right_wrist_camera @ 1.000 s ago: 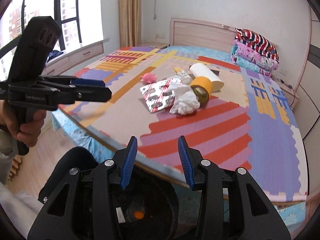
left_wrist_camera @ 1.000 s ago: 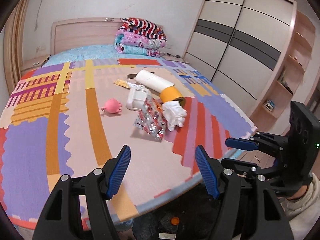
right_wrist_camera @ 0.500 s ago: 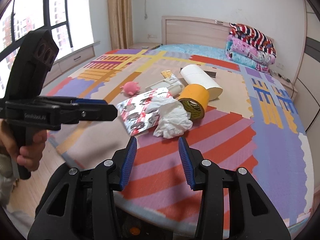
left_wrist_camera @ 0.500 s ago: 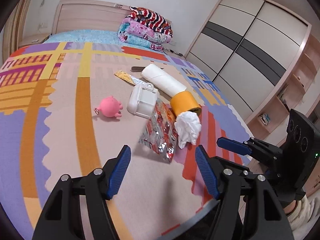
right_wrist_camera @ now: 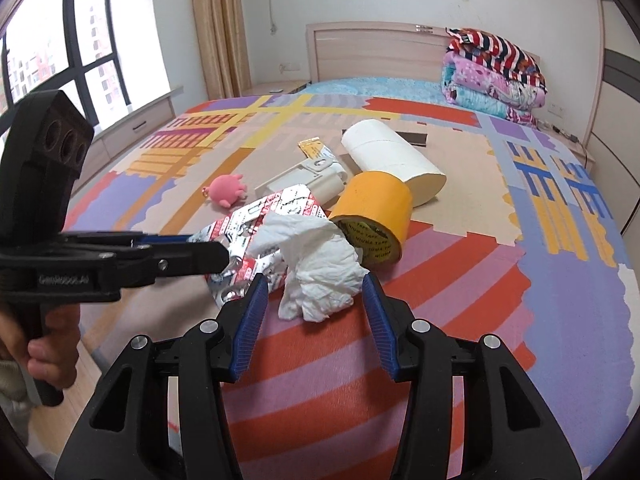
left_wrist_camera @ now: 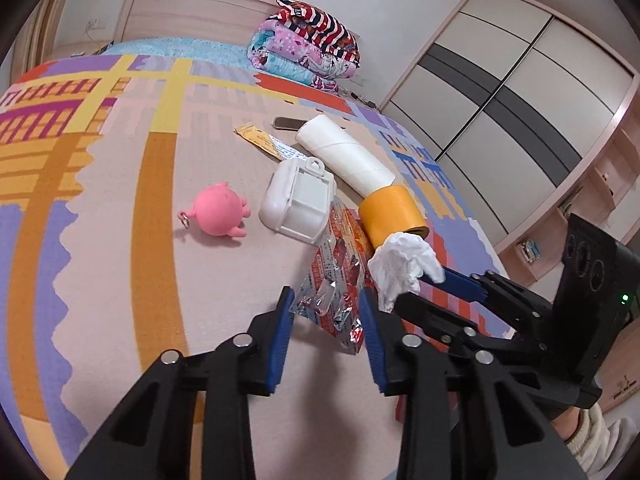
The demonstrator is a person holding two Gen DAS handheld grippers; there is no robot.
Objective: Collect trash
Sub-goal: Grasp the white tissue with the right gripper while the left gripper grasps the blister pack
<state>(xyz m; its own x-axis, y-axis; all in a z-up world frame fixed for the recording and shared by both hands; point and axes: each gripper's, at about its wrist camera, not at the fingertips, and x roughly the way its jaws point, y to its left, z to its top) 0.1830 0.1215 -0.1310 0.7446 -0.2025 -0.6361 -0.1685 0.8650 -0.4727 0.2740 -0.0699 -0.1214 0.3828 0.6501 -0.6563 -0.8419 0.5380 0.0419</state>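
A crumpled white tissue (right_wrist_camera: 316, 256) lies on the patterned bed mat (right_wrist_camera: 440, 300), against a red-and-silver foil blister wrapper (left_wrist_camera: 340, 276). My right gripper (right_wrist_camera: 314, 286) straddles the tissue's near side. Its jaws are opening and its pads stand clear of the paper. My left gripper (left_wrist_camera: 325, 304) is at the wrapper's near corner, which lies between the fingertips. Its jaws are closing, with a gap still showing on both sides. Seen from the right wrist, the left gripper (right_wrist_camera: 222, 254) reaches in from the left over the wrapper (right_wrist_camera: 256, 220).
Behind the tissue lie a yellow tape roll (right_wrist_camera: 372, 216), a white paper roll (right_wrist_camera: 392, 160), a white plastic case (left_wrist_camera: 298, 204), a pink toy keychain (left_wrist_camera: 218, 214), a yellow sachet (left_wrist_camera: 256, 138) and a dark file (left_wrist_camera: 286, 122). Folded blankets (left_wrist_camera: 308, 48) sit by the headboard. A wardrobe (left_wrist_camera: 500, 92) stands right.
Both grippers moved forward over the bed to the pile. The left jaws narrowed around the wrapper's corner. The right jaws widened around the tissue.
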